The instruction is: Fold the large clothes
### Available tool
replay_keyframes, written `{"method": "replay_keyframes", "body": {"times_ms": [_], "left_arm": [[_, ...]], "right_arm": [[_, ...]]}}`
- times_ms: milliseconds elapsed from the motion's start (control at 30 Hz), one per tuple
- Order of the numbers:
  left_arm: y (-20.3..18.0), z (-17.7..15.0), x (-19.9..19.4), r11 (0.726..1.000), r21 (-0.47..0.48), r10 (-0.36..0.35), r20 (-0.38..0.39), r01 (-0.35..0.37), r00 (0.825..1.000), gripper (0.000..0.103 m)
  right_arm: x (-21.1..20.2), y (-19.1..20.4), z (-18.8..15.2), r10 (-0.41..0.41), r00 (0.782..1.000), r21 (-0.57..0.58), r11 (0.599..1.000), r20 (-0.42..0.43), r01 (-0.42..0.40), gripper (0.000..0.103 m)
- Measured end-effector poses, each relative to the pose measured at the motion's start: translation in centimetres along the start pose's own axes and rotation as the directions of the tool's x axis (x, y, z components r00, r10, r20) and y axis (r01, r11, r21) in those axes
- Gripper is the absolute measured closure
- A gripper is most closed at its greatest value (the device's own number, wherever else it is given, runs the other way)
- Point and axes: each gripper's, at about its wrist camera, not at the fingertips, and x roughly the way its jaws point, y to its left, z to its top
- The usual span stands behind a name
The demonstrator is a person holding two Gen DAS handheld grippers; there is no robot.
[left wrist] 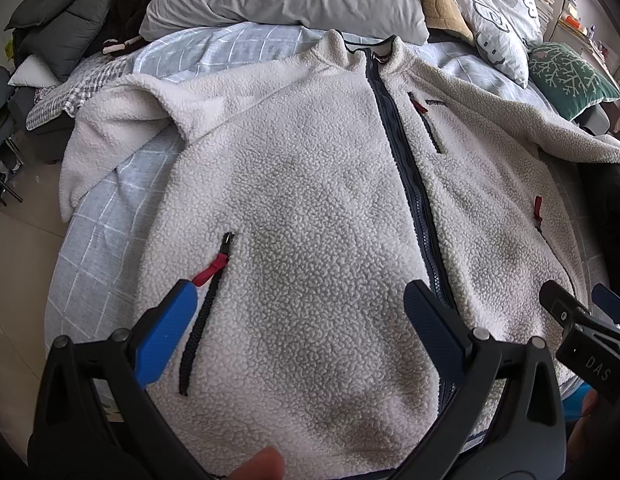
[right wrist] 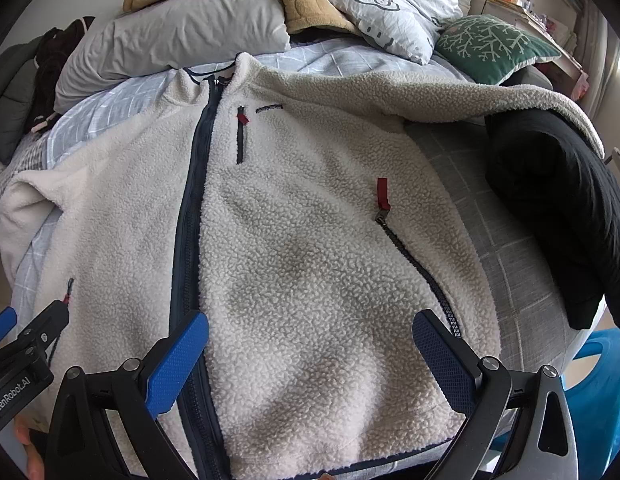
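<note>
Fleece jacket (left wrist: pixel 310 208) lies front-up and zipped on the bed (left wrist: pixel 94 240), collar toward the pillows. Left wrist view: left hand-held gripper (left wrist: pixel 302 332) hovers spread wide over the hem, holding nothing; checked bedsheet shows bare along the jacket's left side, and one sleeve (left wrist: pixel 110 136) is bunched near the bed's edge. Right wrist view: right hand-held gripper (right wrist: pixel 310 356) also spread, empty, above the hem; the other sleeve drapes over a black garment (right wrist: pixel 557 208), bare sheet between.
</note>
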Motion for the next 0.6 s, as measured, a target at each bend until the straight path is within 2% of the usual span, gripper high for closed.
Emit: {"method": "replay_keyframes", "body": {"times_ms": [500, 600], "left_arm": [[-0.10, 0.00, -0.08, 1.000, 0.011, -0.008, 0.002, 0.008, 1.000, 0.000], [-0.28, -0.09, -0.56, 1.000, 0.027, -0.013, 0.024, 0.013, 1.000, 0.000]], "right_arm": [[-0.12, -0.21, 0.12, 0.001, 1.000, 0.006, 1.000, -0.001, -0.001, 0.000], [-0.66, -0.15, 0.29, 0.007, 1.000, -0.003, 1.000, 0.018, -0.007, 0.000]]}}
